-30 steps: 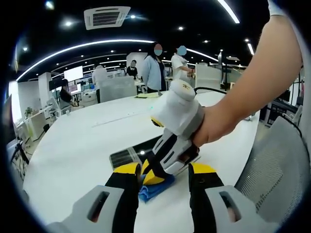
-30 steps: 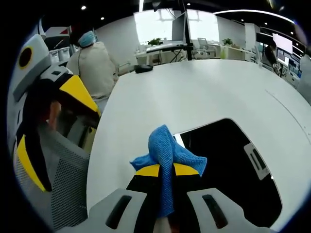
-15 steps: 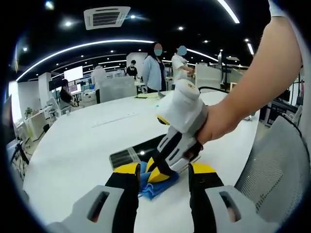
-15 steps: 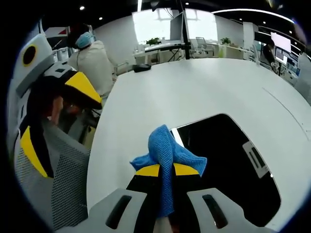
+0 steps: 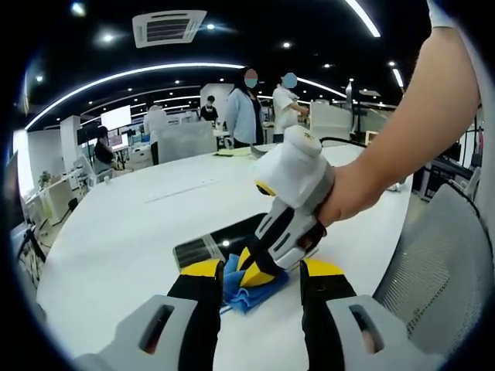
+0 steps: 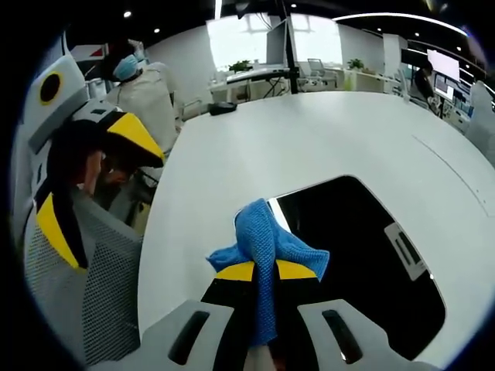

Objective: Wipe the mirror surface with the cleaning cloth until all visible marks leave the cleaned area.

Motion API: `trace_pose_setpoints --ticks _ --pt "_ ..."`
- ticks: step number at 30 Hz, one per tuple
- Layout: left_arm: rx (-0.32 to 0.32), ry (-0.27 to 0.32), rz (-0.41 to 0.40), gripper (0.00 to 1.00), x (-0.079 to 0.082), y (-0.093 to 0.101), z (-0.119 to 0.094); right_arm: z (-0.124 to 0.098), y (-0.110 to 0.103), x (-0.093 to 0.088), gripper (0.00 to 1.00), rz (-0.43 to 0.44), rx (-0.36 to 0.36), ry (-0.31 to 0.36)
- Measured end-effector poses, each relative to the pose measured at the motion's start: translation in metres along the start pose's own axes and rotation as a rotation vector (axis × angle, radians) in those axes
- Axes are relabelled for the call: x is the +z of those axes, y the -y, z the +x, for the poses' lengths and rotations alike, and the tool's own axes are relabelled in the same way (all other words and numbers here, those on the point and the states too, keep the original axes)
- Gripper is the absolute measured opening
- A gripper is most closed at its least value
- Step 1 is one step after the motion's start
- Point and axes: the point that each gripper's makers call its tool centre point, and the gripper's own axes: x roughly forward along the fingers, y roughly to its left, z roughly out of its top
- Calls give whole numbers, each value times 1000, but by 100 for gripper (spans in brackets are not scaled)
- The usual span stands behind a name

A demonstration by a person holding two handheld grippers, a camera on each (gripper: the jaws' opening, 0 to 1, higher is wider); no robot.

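A dark rectangular mirror lies flat on the white table, and its near end shows in the left gripper view. My right gripper is shut on a blue cleaning cloth, whose bunched tip sits at the mirror's near-left edge. In the left gripper view a hand holds the right gripper tilted down, pressing the cloth onto the table beside the mirror. My left gripper stands open just behind the cloth with nothing in it. It also rises at the left as the left gripper.
A grey mesh chair stands close to the table edge, seen too as the chair. Several people stand at far desks, and a masked person stands beyond the table. A small black object rests at the table's far side.
The right gripper has slid the cloth a little toward the mirror, so the cloth tip now meets the mirror's edge. The left gripper has stayed put and open.
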Motion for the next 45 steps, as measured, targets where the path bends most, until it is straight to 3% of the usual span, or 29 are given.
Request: trace_pose_setpoints --ticks 45 --pt "2 -2 -1 39 0 0 0 -16 6 -14 4 50 -30 24"
